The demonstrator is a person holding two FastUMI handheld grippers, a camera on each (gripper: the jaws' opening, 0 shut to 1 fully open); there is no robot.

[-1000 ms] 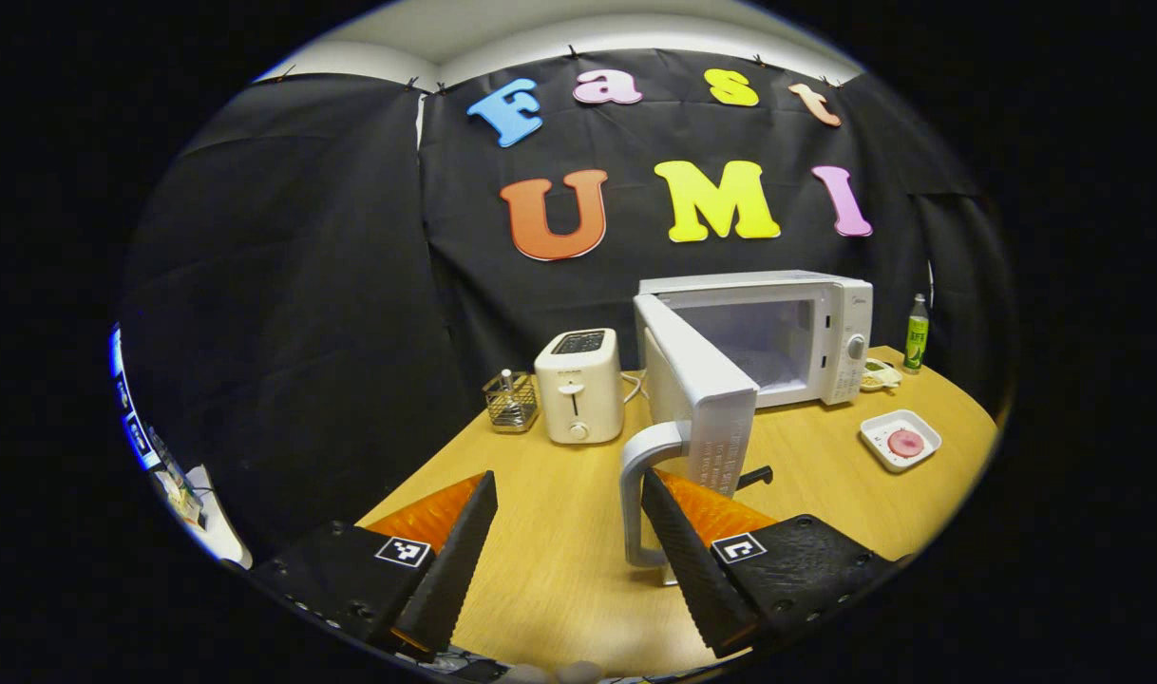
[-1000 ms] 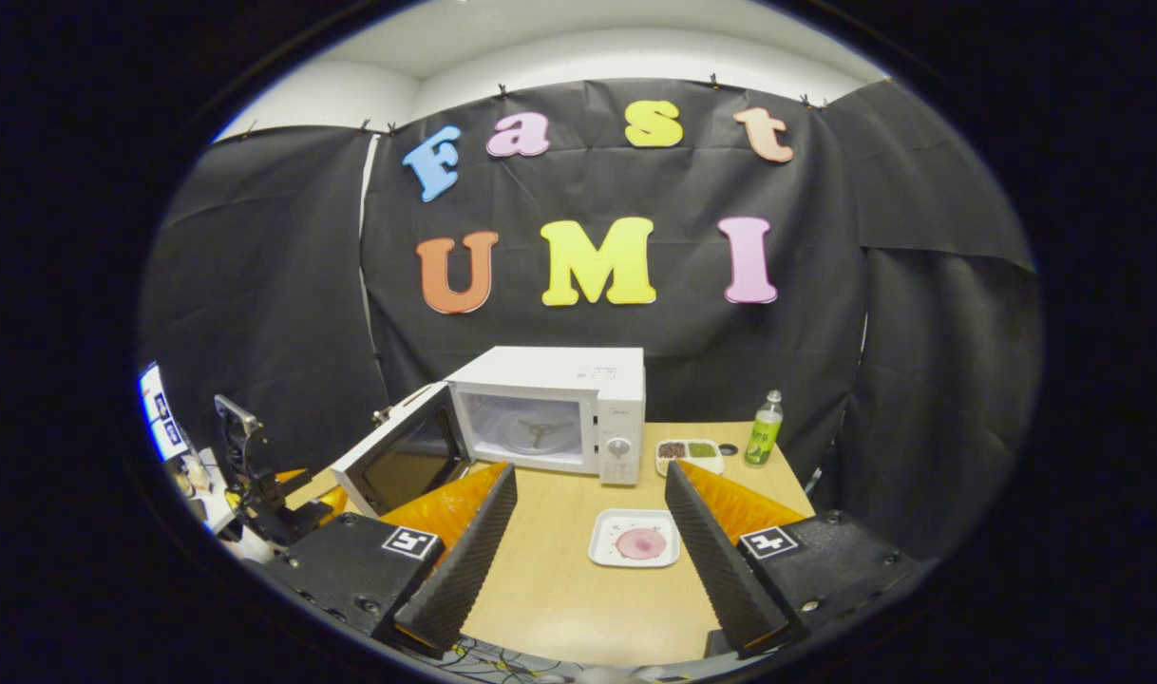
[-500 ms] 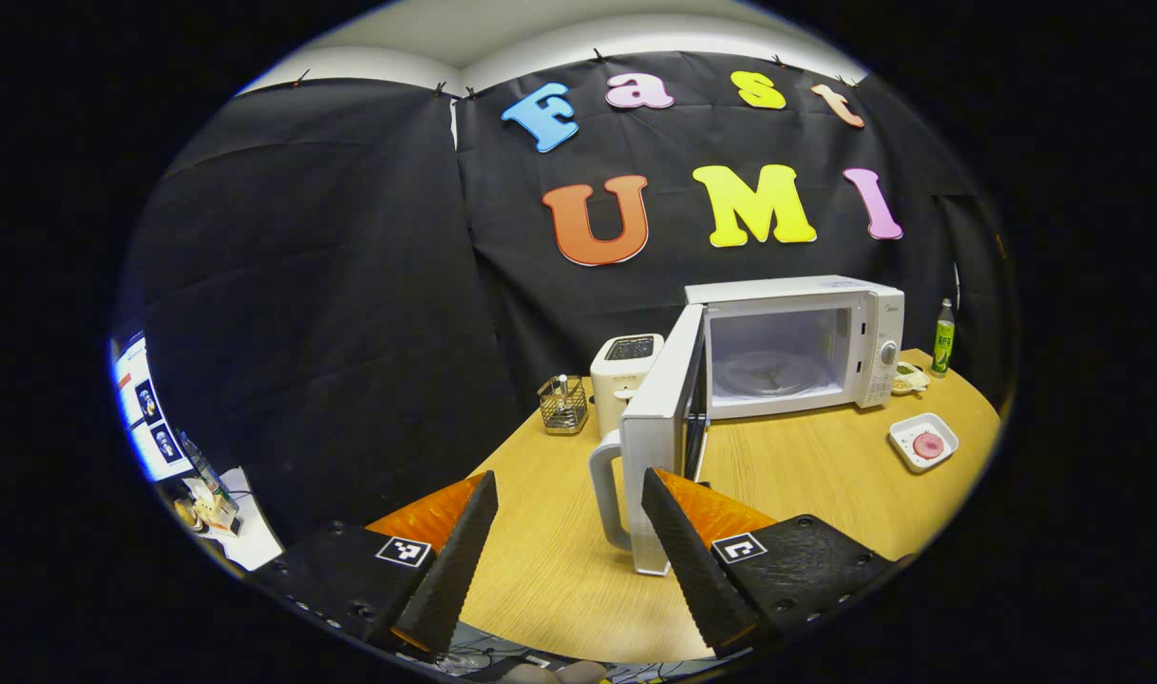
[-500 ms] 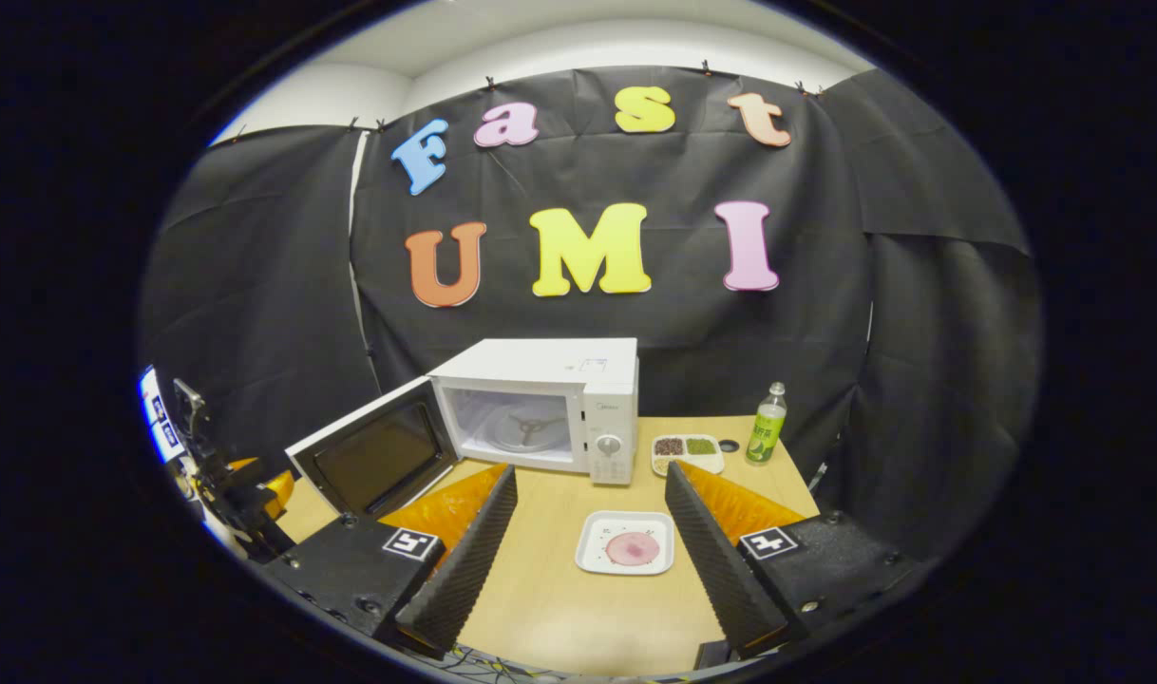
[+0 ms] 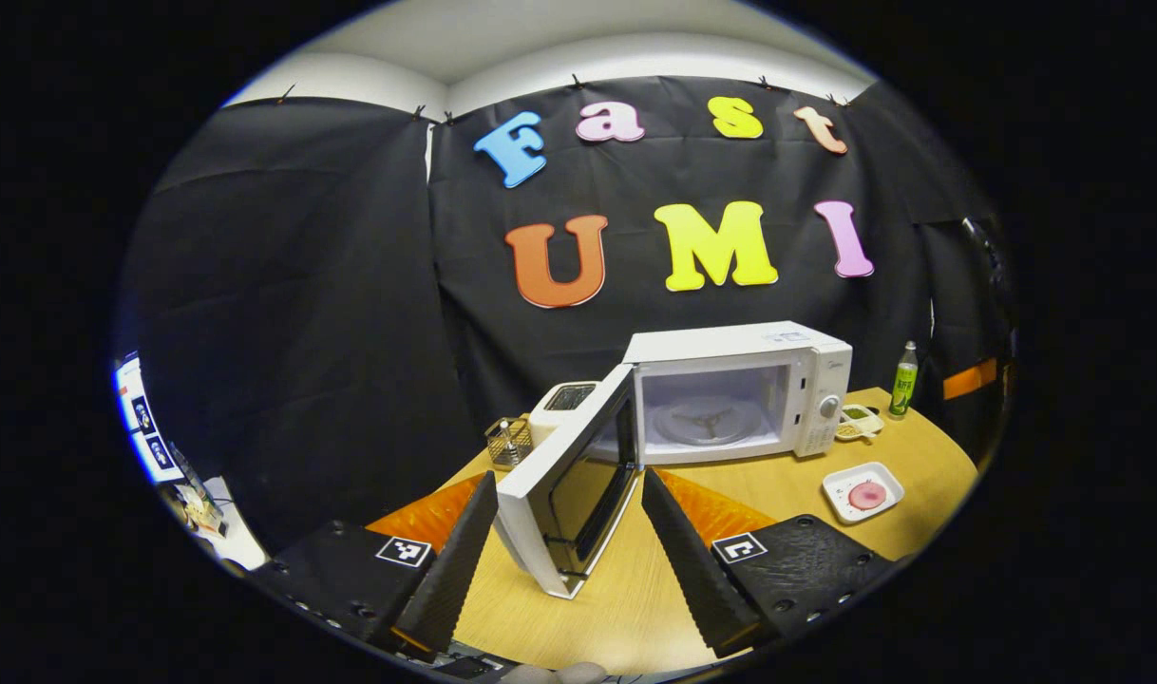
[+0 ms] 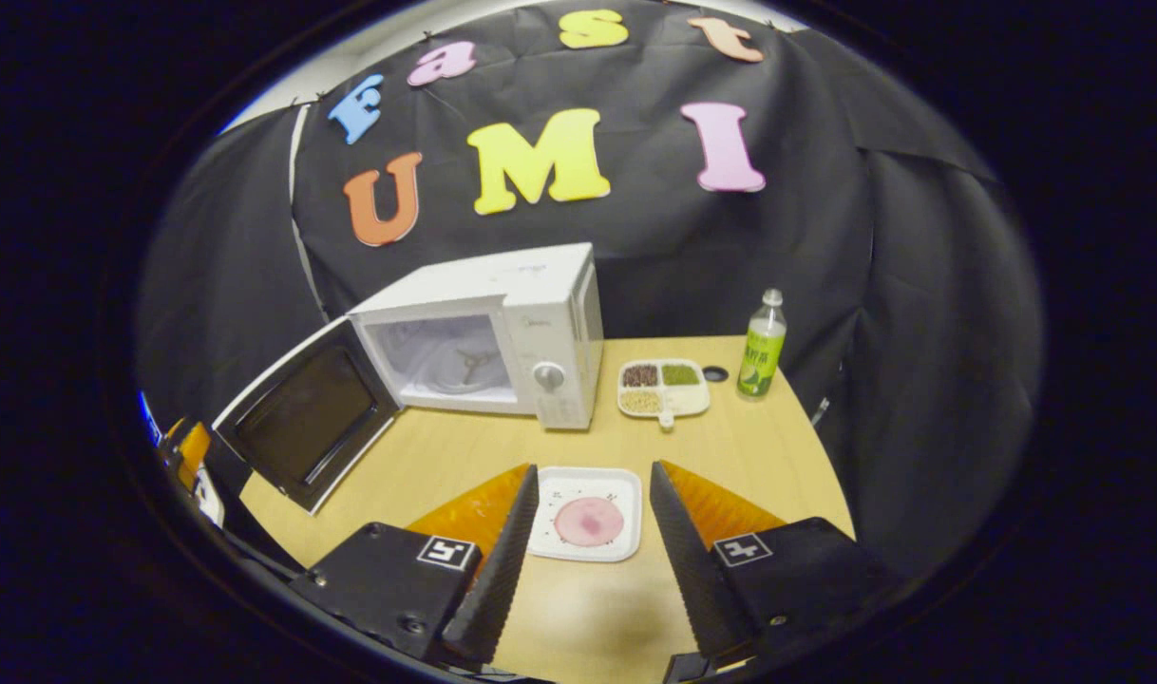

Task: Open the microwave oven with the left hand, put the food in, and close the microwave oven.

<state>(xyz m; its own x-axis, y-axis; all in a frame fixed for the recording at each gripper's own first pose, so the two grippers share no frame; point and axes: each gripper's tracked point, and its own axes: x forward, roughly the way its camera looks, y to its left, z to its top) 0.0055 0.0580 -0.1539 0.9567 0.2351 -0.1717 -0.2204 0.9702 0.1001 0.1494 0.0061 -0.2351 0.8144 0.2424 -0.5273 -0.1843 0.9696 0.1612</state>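
Microwave oven (image 5: pixel 740 389) at centre right of the left gripper view, at centre left (image 6: pixel 488 328) of the right gripper view, on the wooden table (image 5: pixel 759 484), door (image 5: pixel 569 494) swung wide open, cavity bare apart from the turntable (image 5: pixel 707 420). Opening step judged complete; loading and closing not yet done. Food, a pink round slice (image 6: pixel 589 521) on a white square plate (image 6: pixel 588 549), low in the centre of the right gripper view, out on the table well apart from the oven; same plate (image 5: pixel 862 492) at lower right of the left gripper view. Right gripper (image 6: pixel 588 556) spread, fingers standing either side of the plate without touching it, apparently lined up for a pick. Left gripper (image 5: pixel 569 551) spread too, holding nothing, the open door's free edge seen between its fingers in the lower centre, contact not apparent. Door handle out of sight behind the door panel. Toaster (image 5: pixel 561 401) and small wire basket (image 5: pixel 507 440) partly hidden behind the door at centre left. Sectioned dish of grains or beans (image 6: pixel 662 388) and green bottle (image 6: pixel 761 347) right of the oven, contents too small to name surely. Kind of food on the plate hard to tell, perhaps a meat slice. Lower left of the right gripper view cut off by the frame edge, with a bit of the other rig barely readable.
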